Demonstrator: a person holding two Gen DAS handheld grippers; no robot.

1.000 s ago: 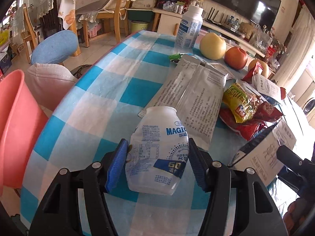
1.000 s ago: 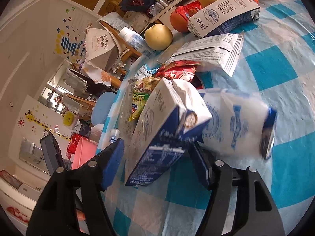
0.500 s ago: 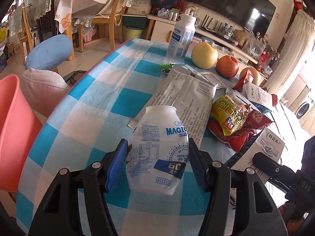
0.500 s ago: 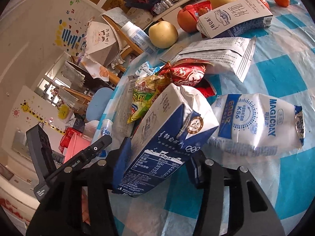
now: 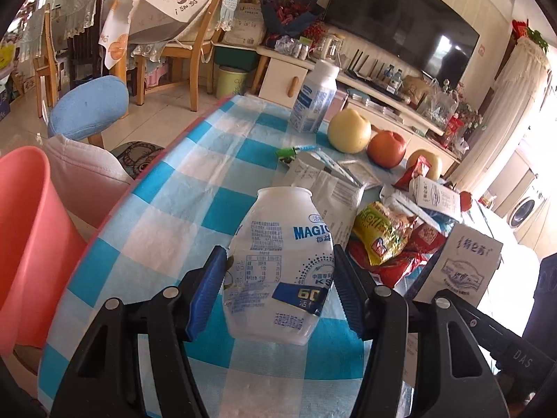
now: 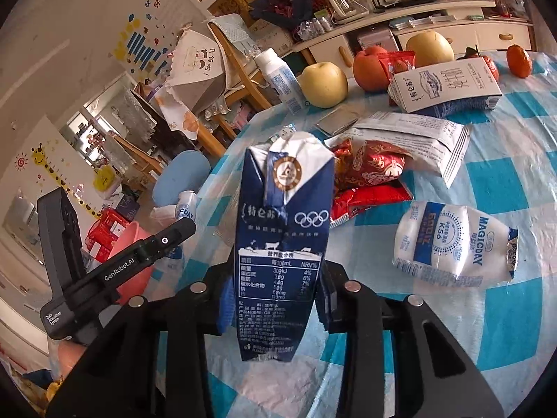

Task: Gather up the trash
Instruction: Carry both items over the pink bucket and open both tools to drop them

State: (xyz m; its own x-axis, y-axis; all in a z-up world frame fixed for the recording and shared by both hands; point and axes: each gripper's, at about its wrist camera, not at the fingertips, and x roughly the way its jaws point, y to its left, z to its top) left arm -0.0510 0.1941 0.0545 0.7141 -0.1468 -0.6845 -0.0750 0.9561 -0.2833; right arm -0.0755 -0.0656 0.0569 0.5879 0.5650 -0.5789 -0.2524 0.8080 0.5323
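My left gripper is shut on a crushed white Magicday bottle and holds it above the blue-checked table. My right gripper is shut on a dark blue milk carton, held upright above the table. A second crushed Magicday bottle lies on the table to the right of the carton. Red and yellow snack wrappers and a white foil pouch lie further back. The pink bin stands beside the table at the left.
A pear, apples and a tangerine sit at the far edge. A white and blue carton lies flat there, and a white bottle stands upright. Stools stand left of the table.
My right gripper has closed on the milk carton and raised it upright off the table. My left gripper has lifted higher with the bottle still in it.
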